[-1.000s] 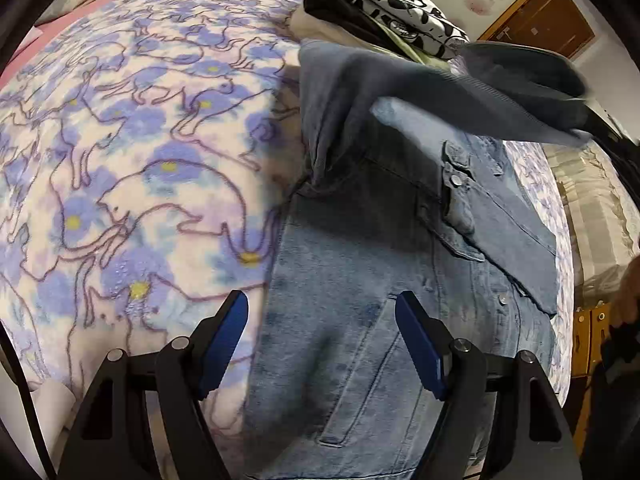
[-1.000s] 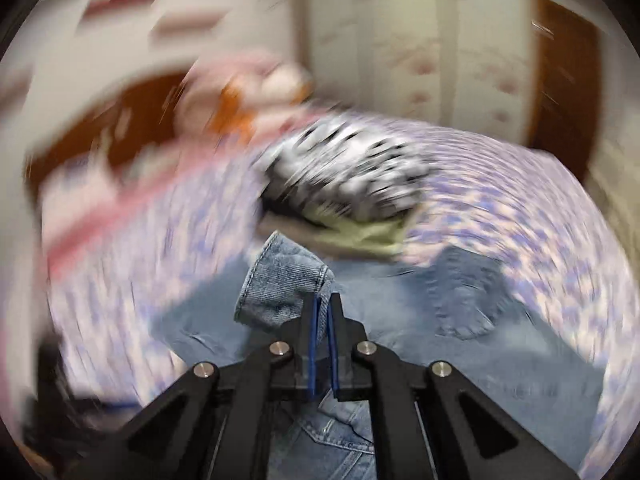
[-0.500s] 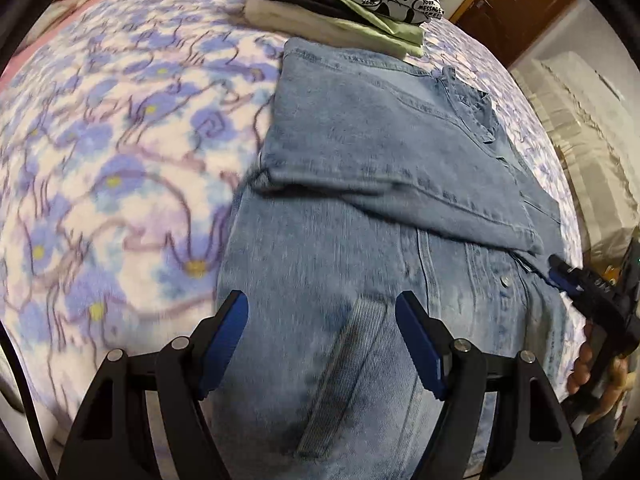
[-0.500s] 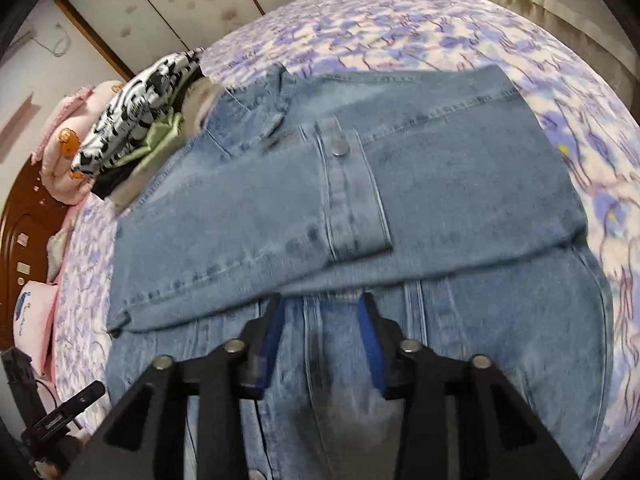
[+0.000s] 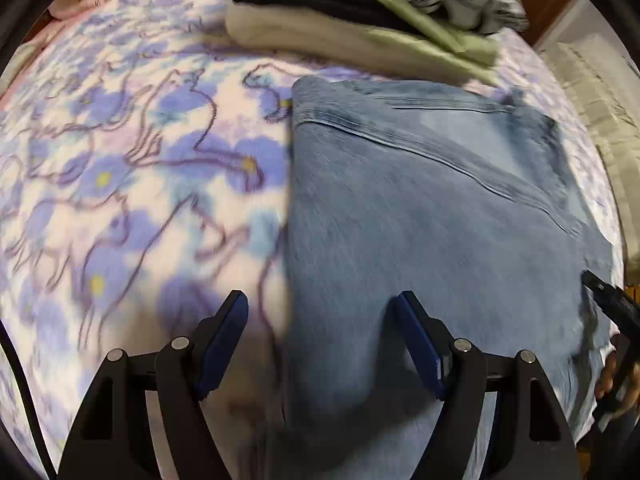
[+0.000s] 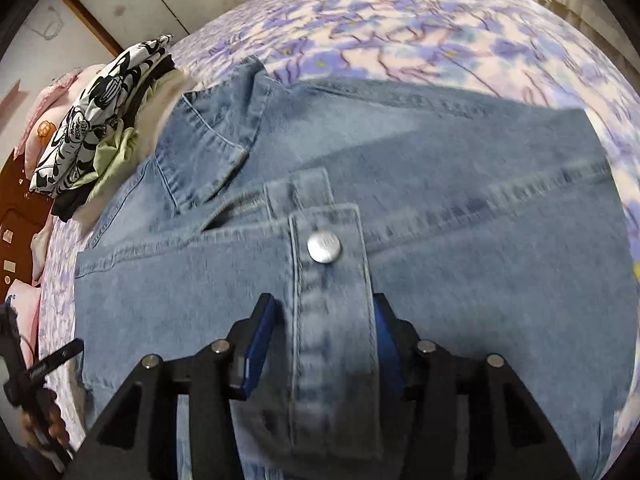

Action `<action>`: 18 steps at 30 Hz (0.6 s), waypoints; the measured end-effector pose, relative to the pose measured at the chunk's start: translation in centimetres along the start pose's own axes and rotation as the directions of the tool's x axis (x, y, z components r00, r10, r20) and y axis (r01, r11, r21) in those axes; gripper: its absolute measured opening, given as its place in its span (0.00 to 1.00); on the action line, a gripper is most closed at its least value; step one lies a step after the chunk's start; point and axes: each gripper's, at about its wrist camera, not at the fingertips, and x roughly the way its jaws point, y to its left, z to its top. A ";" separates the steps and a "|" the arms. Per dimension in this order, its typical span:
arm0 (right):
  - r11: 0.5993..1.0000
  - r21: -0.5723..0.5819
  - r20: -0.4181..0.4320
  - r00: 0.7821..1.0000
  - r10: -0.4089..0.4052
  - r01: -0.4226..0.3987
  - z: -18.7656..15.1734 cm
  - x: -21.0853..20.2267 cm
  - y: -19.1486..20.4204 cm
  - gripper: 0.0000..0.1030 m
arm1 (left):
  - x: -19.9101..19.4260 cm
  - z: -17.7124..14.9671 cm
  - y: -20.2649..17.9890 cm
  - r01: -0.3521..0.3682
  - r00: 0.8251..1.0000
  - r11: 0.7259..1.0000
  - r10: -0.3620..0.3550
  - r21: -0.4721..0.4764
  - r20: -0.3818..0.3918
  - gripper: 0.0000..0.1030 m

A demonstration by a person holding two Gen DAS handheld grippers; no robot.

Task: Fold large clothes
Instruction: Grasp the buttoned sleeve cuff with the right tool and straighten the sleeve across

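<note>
A light blue denim jacket [image 5: 420, 220] lies flat on the bed with a sleeve folded across its body. My left gripper [image 5: 320, 328] is open, low over the jacket's left edge, one finger over the blanket and one over the denim. In the right wrist view the jacket [image 6: 460, 184] fills the frame. My right gripper [image 6: 324, 328] is open with its fingers on either side of the sleeve cuff [image 6: 328, 280], which carries a silver button [image 6: 324, 246]. The right gripper also shows at the left wrist view's right edge [image 5: 612, 304].
A stack of folded clothes [image 5: 360, 12] lies just beyond the jacket's collar; it also shows in the right wrist view [image 6: 108, 120]. The purple cat-print blanket [image 5: 120, 180] covers the bed. Pink pillows [image 6: 44, 120] lie at the headboard. The left gripper [image 6: 36, 368] shows at lower left.
The right gripper laid the sleeve across the jacket, opened wider, and moved in so its fingers straddle the cuff. The left gripper moved forward along the jacket's left edge.
</note>
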 end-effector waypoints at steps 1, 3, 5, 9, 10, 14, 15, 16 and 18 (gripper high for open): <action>1.000 -0.016 0.005 1.000 -0.004 0.004 0.2 0.2 0.3 0.49 | 0.5 0.5 0.2 0.009 1.000 1.000 -0.009 -0.015 -0.011 0.74; 0.996 -0.076 0.017 0.999 -0.044 0.046 0.3 0.6 1.5 0.45 | 1.2 1.8 0.7 0.040 0.999 0.998 -0.040 -0.055 -0.001 0.75; 0.983 -0.165 0.033 0.997 -0.075 0.080 0.1 0.7 2.7 0.31 | 0.7 2.6 0.6 0.044 0.998 0.998 -0.042 -0.048 0.050 0.46; 0.981 -0.184 0.128 0.991 -0.030 0.054 0.3 -1.8 3.5 0.09 | -0.7 3.8 -0.1 0.019 0.991 1.000 -0.016 -0.023 0.136 0.06; 0.987 -0.158 0.177 0.984 0.003 0.026 0.5 -2.8 3.2 0.09 | -0.9 3.7 -0.3 0.008 0.988 1.000 -0.006 -0.011 0.155 0.06; 0.982 -0.139 0.153 0.982 -0.106 0.128 0.5 0.1 2.6 0.19 | -0.2 3.5 -0.9 -0.055 0.982 0.998 0.053 0.007 0.181 0.06; 0.977 -0.150 0.122 0.983 -0.137 0.155 0.3 0.9 2.6 0.24 | 0.1 3.5 -0.9 -0.059 0.983 0.998 0.059 -0.003 0.176 0.08; 0.974 -0.157 0.122 0.982 -0.143 0.161 0.1 1.0 2.5 0.25 | 0.3 3.5 -0.8 -0.056 0.983 0.998 0.058 -0.017 0.172 0.10; 0.969 -0.137 0.122 0.974 -0.189 0.205 -0.1 -0.2 2.5 0.38 | -0.2 3.5 -0.3 -0.050 0.983 0.998 0.057 -0.048 0.174 0.18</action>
